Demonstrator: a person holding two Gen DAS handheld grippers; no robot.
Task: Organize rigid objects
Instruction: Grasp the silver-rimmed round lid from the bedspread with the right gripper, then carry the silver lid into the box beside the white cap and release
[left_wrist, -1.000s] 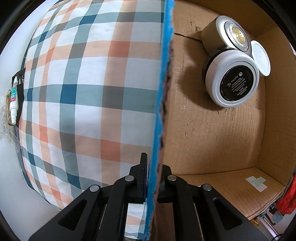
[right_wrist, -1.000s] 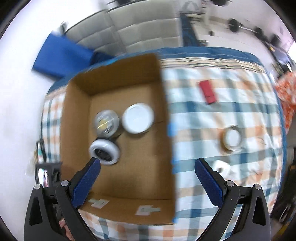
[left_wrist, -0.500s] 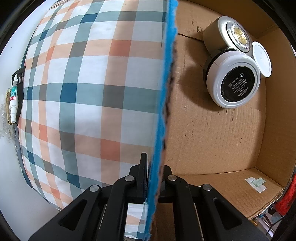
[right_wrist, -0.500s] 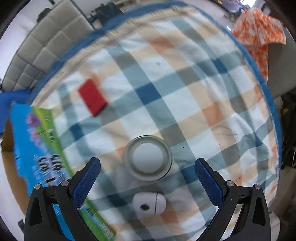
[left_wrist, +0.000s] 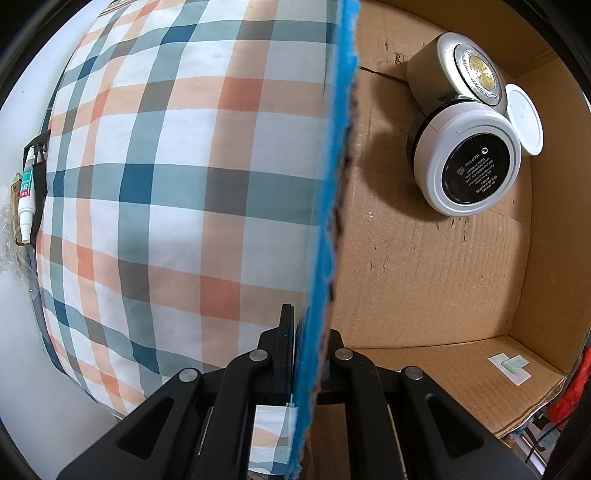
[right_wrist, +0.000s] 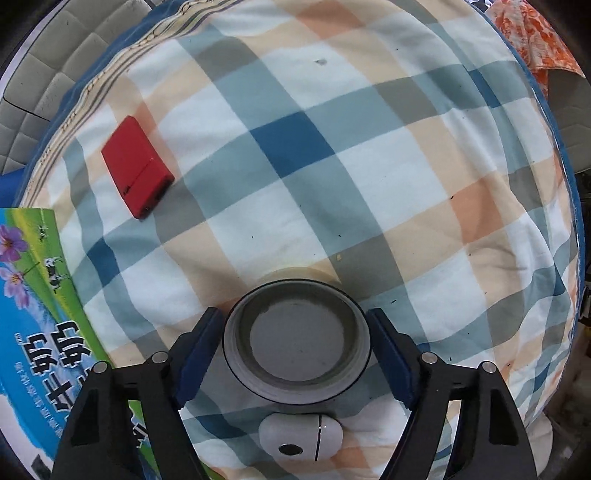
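Note:
My left gripper (left_wrist: 308, 354) is shut on the blue-edged wall of a cardboard box (left_wrist: 424, 266). Inside the box lie a white jar with a black label (left_wrist: 467, 162), a silver jar (left_wrist: 447, 79) and a white lid (left_wrist: 524, 118). My right gripper (right_wrist: 295, 354) straddles a round grey-lidded jar (right_wrist: 295, 338) on the checked bedspread, its blue pads beside the jar's sides; touching cannot be told. A white earbud case (right_wrist: 299, 437) lies just below the jar. A red flat case (right_wrist: 136, 166) lies at the upper left.
The box's printed blue and green outer side (right_wrist: 40, 325) fills the left of the right wrist view. A white tube (left_wrist: 26, 195) hangs at the bed's left edge. An orange patterned cloth (right_wrist: 532, 33) lies at the upper right. The checked bedspread (right_wrist: 332, 166) covers the bed.
My right gripper swung from above the box to the bedspread, came down over the round jar, and its fingers have narrowed around it. My left gripper keeps its hold on the box wall.

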